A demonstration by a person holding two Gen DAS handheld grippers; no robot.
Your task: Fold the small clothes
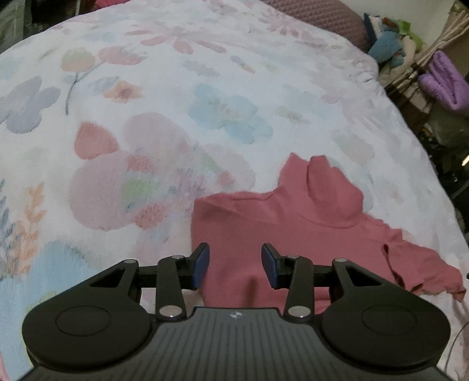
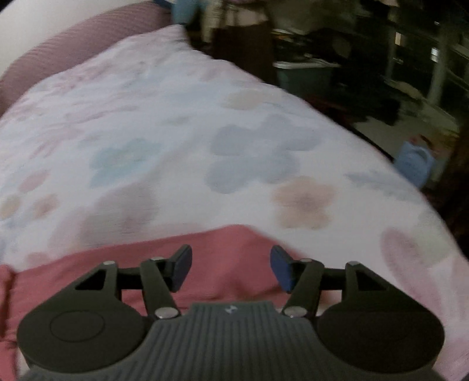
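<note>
A small pink garment [image 1: 293, 222] lies partly crumpled on a white floral blanket [image 1: 146, 117], with a raised fold at its far edge and a ragged corner to the right. My left gripper [image 1: 235, 265] is open and empty, its blue pads just above the garment's near part. In the right wrist view the same pink garment [image 2: 222, 260] lies under my right gripper [image 2: 231, 268], which is open and empty. That view is blurred by motion.
The floral blanket [image 2: 205, 146] covers a bed with a mauve quilted headboard or cushion [image 1: 322, 14] at the far end. Beyond the right edge are purple cloth [image 1: 445, 79], blue items [image 1: 384, 44], a teal bin [image 2: 304, 76] and a blue bag [image 2: 413, 164].
</note>
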